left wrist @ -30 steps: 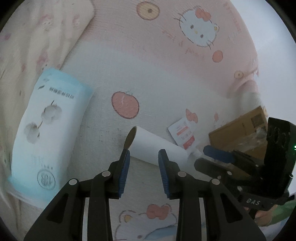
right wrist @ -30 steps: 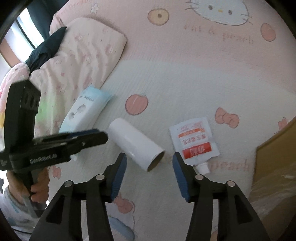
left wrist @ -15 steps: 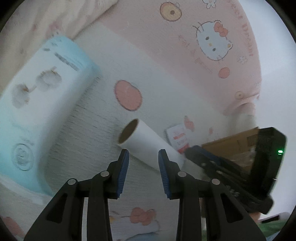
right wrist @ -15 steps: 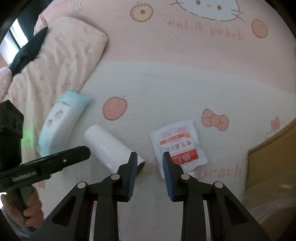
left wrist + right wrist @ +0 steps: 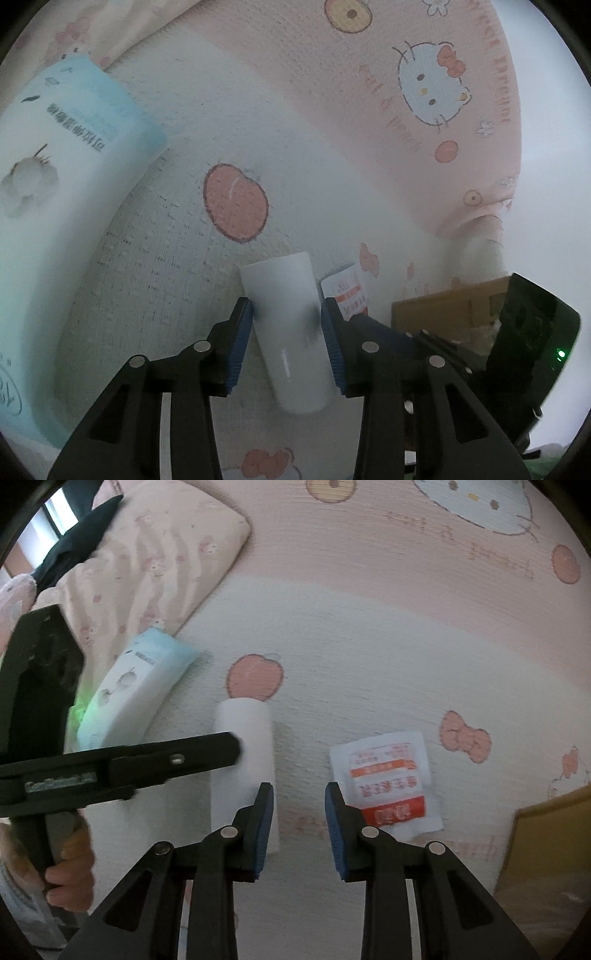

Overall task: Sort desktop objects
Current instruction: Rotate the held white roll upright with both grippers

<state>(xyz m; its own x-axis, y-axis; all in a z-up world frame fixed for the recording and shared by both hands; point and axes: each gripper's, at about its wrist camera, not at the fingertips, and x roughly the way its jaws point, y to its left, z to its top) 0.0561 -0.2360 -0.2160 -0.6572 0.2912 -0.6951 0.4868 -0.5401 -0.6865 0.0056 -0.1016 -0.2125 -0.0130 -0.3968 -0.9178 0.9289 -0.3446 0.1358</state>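
Two tools are now converging on the white cardboard-cored paper roll [image 5: 291,332] lying on the pink cartoon-print bed sheet [image 5: 332,129]: your left tool [image 5: 286,332] is opening around it, ungripped, while your right tool [image 5: 299,827], narrowed and empty, is hovering beside it.

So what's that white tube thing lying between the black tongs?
The white roll is a smooth, paper-wrapped cylinder lying on its side on the cartoon-print bedspread, between the blue tissue pack and a red-and-white sachet. The left gripper straddles it, jaws opening, pads at its sides. The right gripper sits just beside it.
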